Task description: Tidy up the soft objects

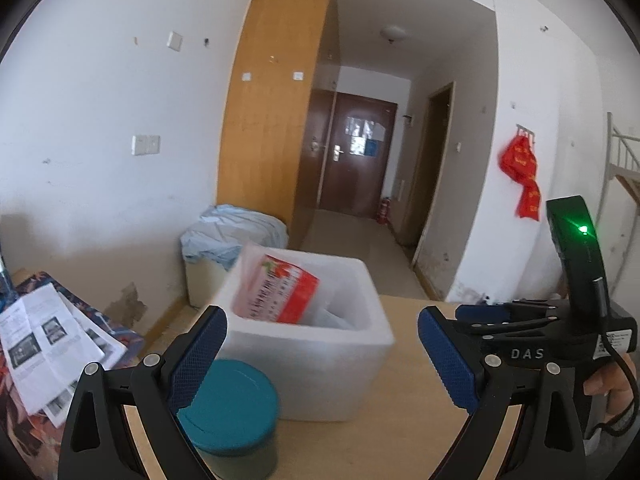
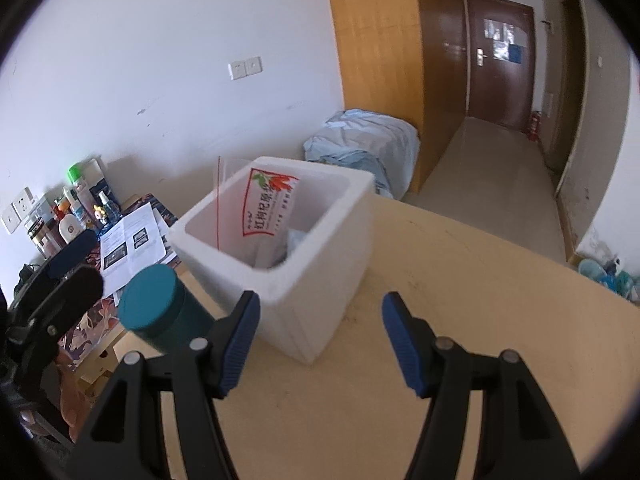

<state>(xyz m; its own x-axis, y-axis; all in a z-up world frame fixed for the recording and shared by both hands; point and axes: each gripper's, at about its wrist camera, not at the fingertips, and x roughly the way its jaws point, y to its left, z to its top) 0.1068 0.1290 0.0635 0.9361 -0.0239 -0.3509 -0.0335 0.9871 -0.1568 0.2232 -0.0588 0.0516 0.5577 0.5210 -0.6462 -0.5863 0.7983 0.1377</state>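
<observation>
A white foam box [image 1: 308,364] [image 2: 320,256] stands on the wooden table [image 2: 460,288]. A red and white printed plastic bag [image 1: 280,292] [image 2: 272,208] leans inside it and sticks up above the rim. More pale packets lie deeper in the box. My left gripper [image 1: 320,360] is open in front of the box, nothing between its blue pads [image 1: 196,356]. My right gripper [image 2: 320,344] is open too, short of the box's near corner, with nothing held. It also shows side-on as the right gripper [image 1: 480,316] in the left wrist view.
A teal lidded jar [image 1: 232,408] [image 2: 156,304] stands close to the left of the box. Printed papers [image 2: 132,240] lie on a patterned cloth, with bottles [image 2: 76,208] behind them. A blue bedding bundle [image 2: 360,140] and a wooden wardrobe [image 2: 376,60] lie beyond the table's far edge.
</observation>
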